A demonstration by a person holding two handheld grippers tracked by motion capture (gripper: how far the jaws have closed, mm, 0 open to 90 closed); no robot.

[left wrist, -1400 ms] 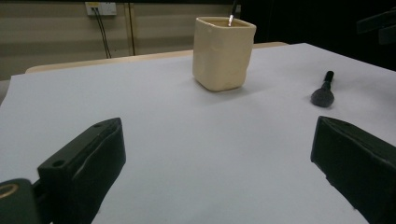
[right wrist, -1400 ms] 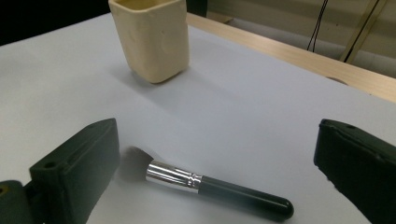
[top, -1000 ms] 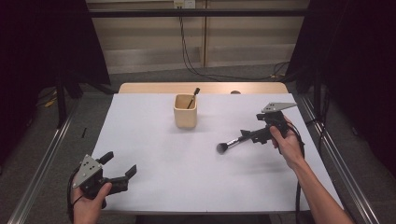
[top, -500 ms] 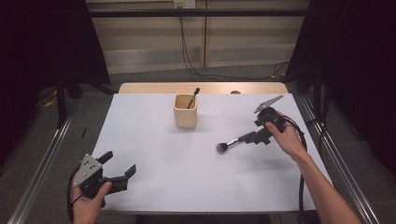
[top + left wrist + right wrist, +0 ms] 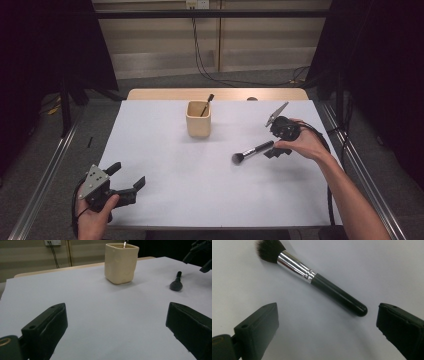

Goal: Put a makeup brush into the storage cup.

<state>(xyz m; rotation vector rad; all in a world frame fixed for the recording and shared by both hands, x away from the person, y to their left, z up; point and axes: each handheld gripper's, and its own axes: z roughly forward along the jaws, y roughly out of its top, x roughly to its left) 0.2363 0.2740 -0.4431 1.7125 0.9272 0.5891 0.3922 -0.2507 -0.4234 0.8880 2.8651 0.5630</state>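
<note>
One brush (image 5: 312, 277) lies flat on the white surface (image 5: 200, 190), right of the middle, free of both grippers. The right gripper (image 5: 276, 148) hangs just over its black handle end, jaws wide apart. A tan cup (image 5: 198, 119) stands farther back with a stick inside. The left gripper (image 5: 126, 181) rests at the near left corner, also spread wide and holding nothing.

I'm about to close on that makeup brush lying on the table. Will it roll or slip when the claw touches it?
Likely yes: the makeup brush has a round, glossy black handle lying flat on the smooth white table, so a one-sided nudge could roll it. Its rigid handle should take a squeeze; the bristles are soft. The right claw stands open, so squeezing mid-handle seems safest.
</note>
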